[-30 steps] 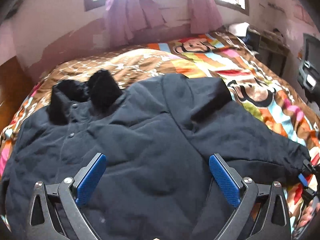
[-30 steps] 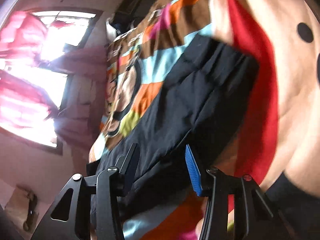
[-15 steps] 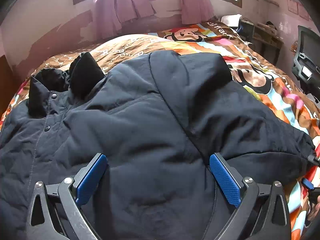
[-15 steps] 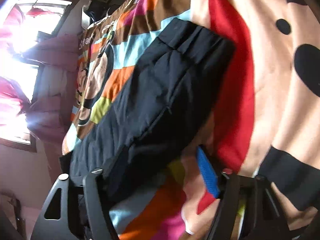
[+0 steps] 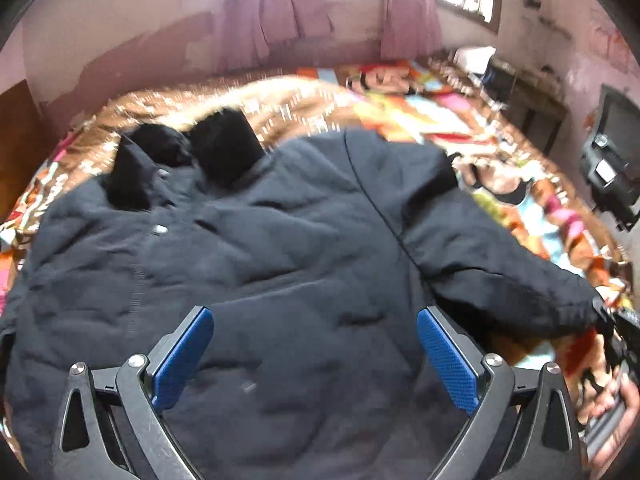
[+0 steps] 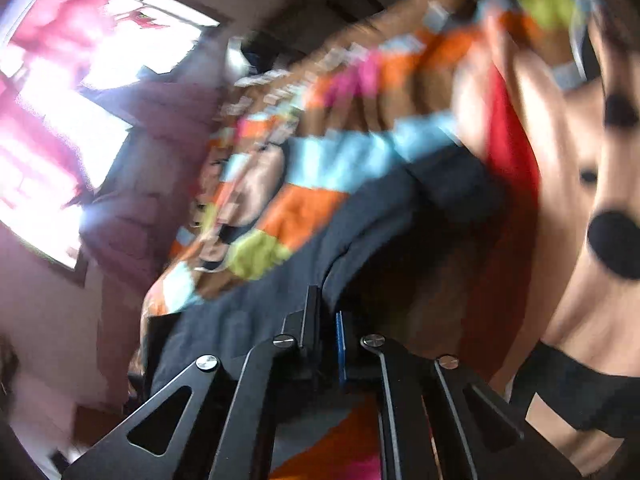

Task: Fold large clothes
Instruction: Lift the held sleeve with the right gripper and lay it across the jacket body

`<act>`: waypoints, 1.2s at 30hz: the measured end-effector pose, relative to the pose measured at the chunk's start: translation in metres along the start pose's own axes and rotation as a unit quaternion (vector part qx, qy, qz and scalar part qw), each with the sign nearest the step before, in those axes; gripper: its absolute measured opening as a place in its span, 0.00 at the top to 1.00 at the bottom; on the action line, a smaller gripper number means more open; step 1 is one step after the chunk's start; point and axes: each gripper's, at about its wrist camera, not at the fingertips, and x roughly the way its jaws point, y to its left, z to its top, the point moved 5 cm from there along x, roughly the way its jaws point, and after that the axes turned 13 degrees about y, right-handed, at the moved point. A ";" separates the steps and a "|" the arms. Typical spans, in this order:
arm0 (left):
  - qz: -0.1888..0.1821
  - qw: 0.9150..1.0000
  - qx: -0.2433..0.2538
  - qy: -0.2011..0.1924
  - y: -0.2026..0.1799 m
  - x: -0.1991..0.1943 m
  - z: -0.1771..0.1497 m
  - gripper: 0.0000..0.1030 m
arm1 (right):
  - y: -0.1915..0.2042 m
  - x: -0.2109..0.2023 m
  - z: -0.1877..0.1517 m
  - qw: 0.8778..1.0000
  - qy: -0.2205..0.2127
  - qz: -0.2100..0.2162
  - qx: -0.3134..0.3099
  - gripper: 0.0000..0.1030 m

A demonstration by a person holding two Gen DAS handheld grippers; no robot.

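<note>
A large dark navy padded jacket (image 5: 280,264) lies spread front-up on the bed, its black fur-trimmed collar (image 5: 192,160) at the far left. My left gripper (image 5: 314,356) is open and empty, hovering just above the jacket's body. The jacket's right sleeve (image 5: 512,280) stretches toward the bed's right edge. My right gripper (image 6: 326,336) is shut on the sleeve (image 6: 360,248) near its cuff; it also shows at the right edge of the left wrist view (image 5: 616,332). The right wrist view is motion-blurred.
The bed carries a colourful cartoon-print blanket (image 5: 460,120) and a brown patterned one (image 5: 280,100). Pink curtains (image 5: 276,12) hang at the windows on the far wall. A dark desk with electronics (image 5: 608,168) stands by the right wall.
My right gripper closed on the sleeve near its cuff and is moving, blurring its view. My left gripper lifted and tilted back slightly, still open.
</note>
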 end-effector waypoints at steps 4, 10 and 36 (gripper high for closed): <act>-0.007 1.000 -0.026 -0.010 0.038 -0.040 -0.022 0.01 | 0.076 -0.038 -0.003 0.990 -0.032 -0.036 -0.132 0.96; 0.002 0.997 -0.073 -0.016 0.110 -0.073 -0.066 0.01 | 0.241 -0.086 -0.076 0.906 -0.083 -0.068 -0.409 0.96; -0.145 0.967 -0.208 -0.020 0.275 -0.105 -0.195 0.12 | 0.224 -0.073 -0.433 0.670 0.177 -0.047 -0.719 0.30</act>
